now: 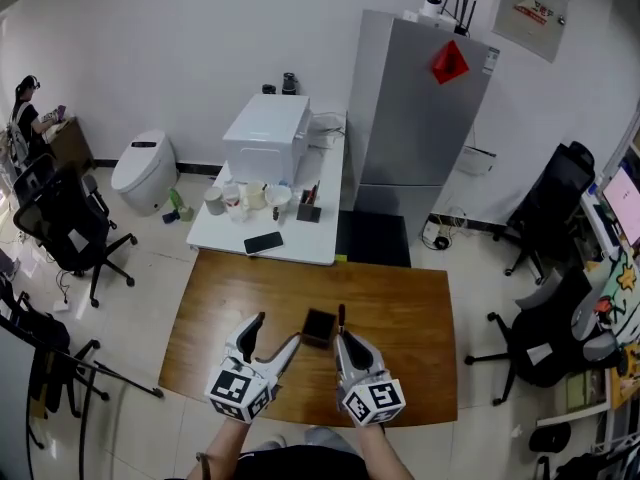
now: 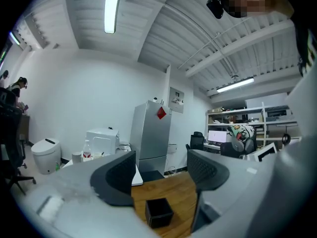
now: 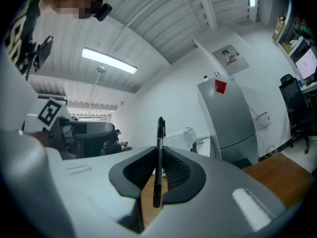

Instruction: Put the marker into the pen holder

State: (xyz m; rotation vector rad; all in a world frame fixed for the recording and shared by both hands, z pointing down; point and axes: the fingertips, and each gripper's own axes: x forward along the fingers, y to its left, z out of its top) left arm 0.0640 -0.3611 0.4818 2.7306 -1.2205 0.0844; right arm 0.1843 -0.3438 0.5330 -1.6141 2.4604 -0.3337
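Observation:
A small black square pen holder point(image 1: 318, 327) stands on the wooden table point(image 1: 400, 308), between my two grippers. My right gripper point(image 1: 342, 334) is just right of it, shut on a black marker point(image 1: 341, 317) that stands upright between the jaws. In the right gripper view the marker point(image 3: 159, 157) rises well above the pads, cap end up. My left gripper point(image 1: 272, 340) is open, its fingers spread on the holder's left side. In the left gripper view the pen holder point(image 2: 158, 211) sits low between the two dark pads, apart from both.
A white table point(image 1: 262, 238) with a white appliance point(image 1: 266, 138), cups and a phone stands beyond the wooden table. A grey fridge point(image 1: 420, 108) is at the back. Office chairs point(image 1: 65, 223) stand left and right. A person sits far left.

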